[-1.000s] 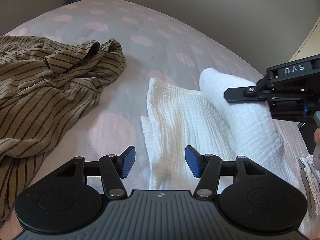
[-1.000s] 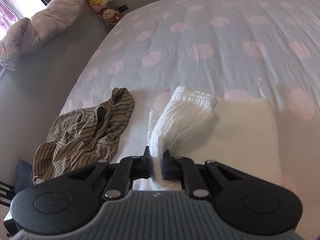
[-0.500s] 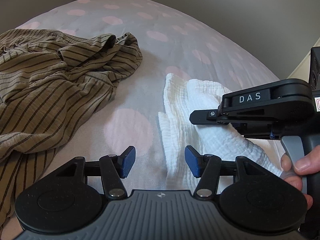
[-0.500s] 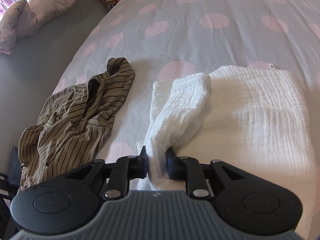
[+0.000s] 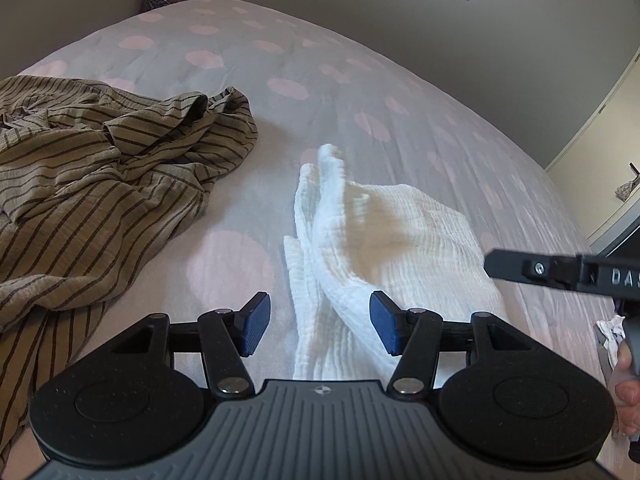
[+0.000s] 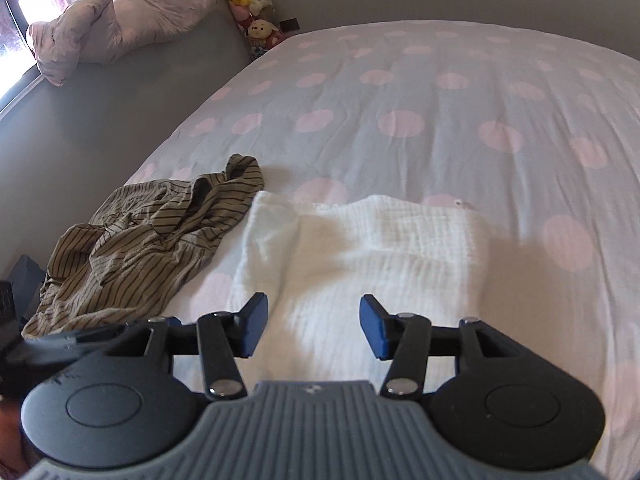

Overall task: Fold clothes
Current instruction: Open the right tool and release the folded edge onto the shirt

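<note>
White muslin garment (image 6: 360, 248) flat, right claw (image 6: 314, 326) agape, pillow (image 6: 120, 16) right-view only

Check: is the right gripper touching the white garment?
Apart. The right wrist view shows the right gripper open, blue pads clear of the white garment.

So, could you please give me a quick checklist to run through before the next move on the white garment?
1. Right tool released from the cloth: ok, it is open with nothing between its pads.
2. Left tool free to grasp: ok, open and empty.
3. White garment lying flat: not ok, one folded flap stands up along its edge.
4. Striped garment clear of the white one: cannot tell, in the right wrist view their edges meet or overlap.
5. Room on the polka-dot bedspread beyond the white garment: ok.
</note>
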Action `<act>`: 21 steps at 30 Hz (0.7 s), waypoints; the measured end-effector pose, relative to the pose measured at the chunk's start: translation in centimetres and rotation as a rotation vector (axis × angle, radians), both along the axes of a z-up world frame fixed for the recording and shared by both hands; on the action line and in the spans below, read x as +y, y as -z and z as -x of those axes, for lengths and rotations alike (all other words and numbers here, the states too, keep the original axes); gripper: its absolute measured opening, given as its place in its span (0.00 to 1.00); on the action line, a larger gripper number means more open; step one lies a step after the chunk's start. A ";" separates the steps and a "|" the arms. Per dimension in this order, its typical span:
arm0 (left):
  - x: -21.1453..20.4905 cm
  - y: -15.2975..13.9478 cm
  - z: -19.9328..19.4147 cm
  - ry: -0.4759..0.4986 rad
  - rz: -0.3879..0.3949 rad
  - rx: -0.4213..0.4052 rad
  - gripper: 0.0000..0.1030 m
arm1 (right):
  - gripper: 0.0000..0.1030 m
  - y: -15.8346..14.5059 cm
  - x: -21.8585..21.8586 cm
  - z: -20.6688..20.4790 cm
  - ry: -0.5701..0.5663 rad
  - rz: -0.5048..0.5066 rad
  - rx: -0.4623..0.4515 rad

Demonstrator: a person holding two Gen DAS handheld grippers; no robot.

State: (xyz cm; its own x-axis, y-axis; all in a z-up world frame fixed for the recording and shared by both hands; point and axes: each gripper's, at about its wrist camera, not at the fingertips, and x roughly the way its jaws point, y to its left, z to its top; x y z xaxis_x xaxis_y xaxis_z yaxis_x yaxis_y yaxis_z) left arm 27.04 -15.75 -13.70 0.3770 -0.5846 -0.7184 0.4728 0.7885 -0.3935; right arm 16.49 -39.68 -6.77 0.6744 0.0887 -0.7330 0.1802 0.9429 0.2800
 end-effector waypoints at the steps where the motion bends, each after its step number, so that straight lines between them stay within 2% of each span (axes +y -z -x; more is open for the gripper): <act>1: 0.0 0.0 0.2 0.005 0.001 0.004 0.52 | 0.53 0.2 -0.2 1.2 0.006 0.000 -0.004; 6: 0.2 0.5 1.0 0.018 -0.002 0.040 0.52 | 0.52 1.9 0.3 6.2 0.015 -0.031 -0.014; 10: 0.5 1.1 1.7 0.021 -0.008 0.072 0.52 | 0.49 3.4 2.2 8.7 -0.036 -0.065 -0.024; 13: 1.0 1.1 2.2 0.010 -0.022 0.070 0.52 | 0.50 3.9 3.2 10.2 -0.059 -0.027 -0.030; 17: 2.1 1.3 3.2 -0.003 0.018 0.094 0.54 | 0.50 4.0 3.2 12.2 -0.074 0.028 -0.040; 21: 3.7 1.8 4.8 -0.034 0.039 0.153 0.56 | 0.52 3.9 2.8 14.2 -0.092 0.105 -0.046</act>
State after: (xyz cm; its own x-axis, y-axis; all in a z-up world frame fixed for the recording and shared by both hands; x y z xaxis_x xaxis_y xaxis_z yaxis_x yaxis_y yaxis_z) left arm 22.24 -12.08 -15.53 0.2847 -0.6022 -0.7459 0.3780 0.7855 -0.4900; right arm 2.31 -36.83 -10.63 0.7000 0.0762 -0.7101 0.0811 0.9794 0.1850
